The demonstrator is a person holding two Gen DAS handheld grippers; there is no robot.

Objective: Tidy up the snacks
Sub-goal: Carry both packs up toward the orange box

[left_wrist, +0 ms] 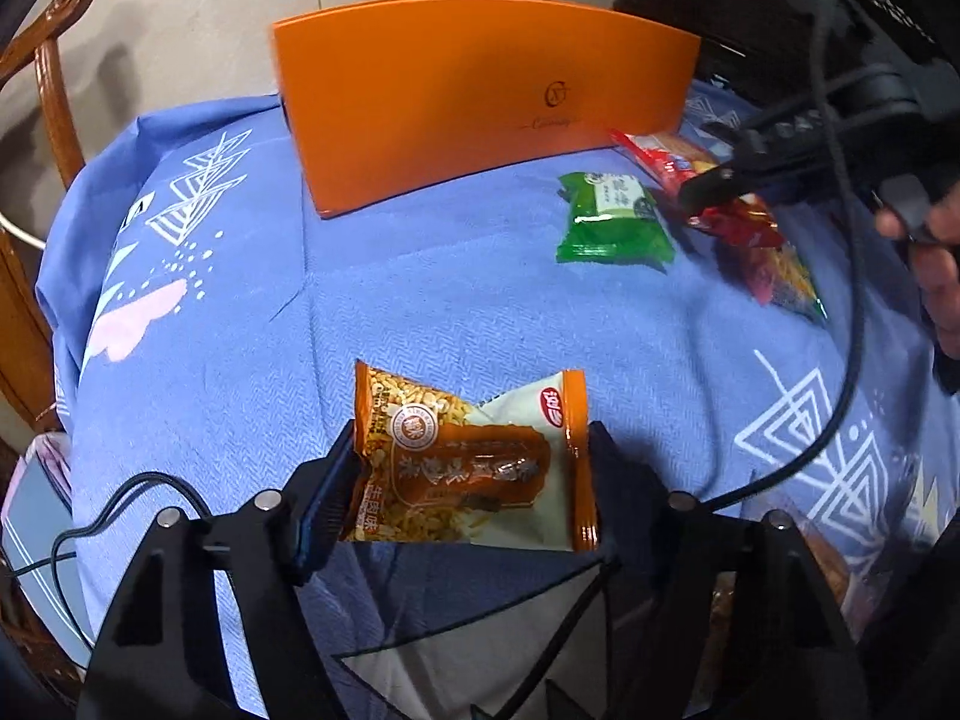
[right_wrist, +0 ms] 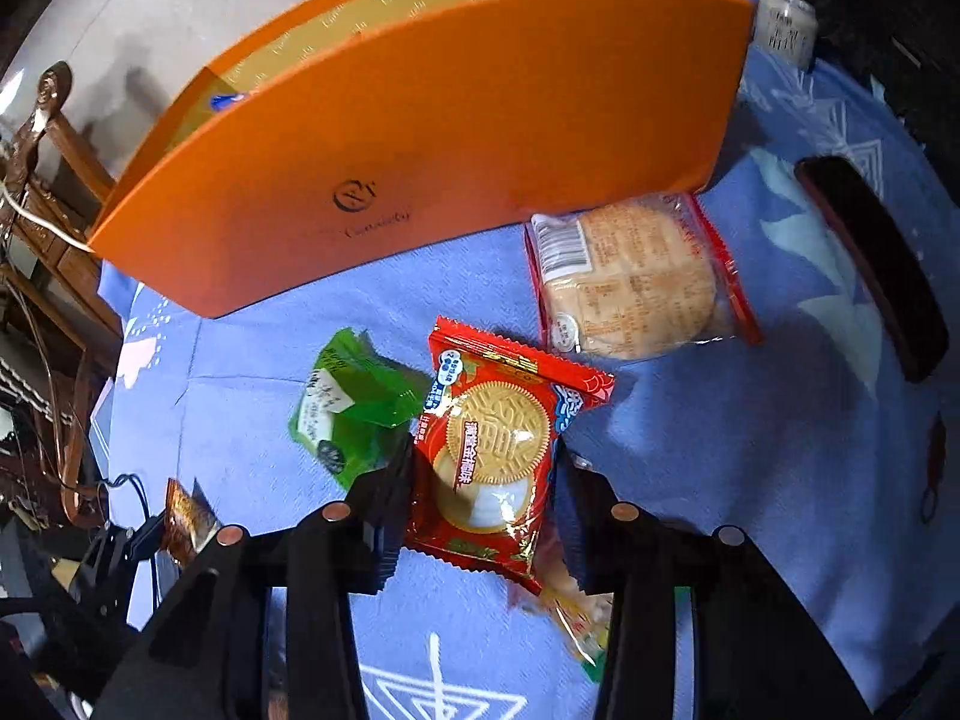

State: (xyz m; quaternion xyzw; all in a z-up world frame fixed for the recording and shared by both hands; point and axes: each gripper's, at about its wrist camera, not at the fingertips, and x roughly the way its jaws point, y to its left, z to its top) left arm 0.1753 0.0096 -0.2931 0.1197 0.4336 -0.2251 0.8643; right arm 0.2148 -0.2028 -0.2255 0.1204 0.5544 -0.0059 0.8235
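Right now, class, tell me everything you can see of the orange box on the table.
The orange box stands upright on the blue cloth at the far side of the table. It looks like smooth matte card, with a dark round logo and faint lettering on its front wall. The top is open, showing a paler yellow-orange lining with printed words and something small and blue inside. A clear packet of pale biscuits lies at its right foot, seemingly touching. Neither gripper touches it.

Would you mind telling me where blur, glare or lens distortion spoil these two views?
Left wrist view: the right gripper is motion-blurred and the orange box bows from fisheye. Right wrist view: glare on the red biscuit packet; a blurred wrapper below it.
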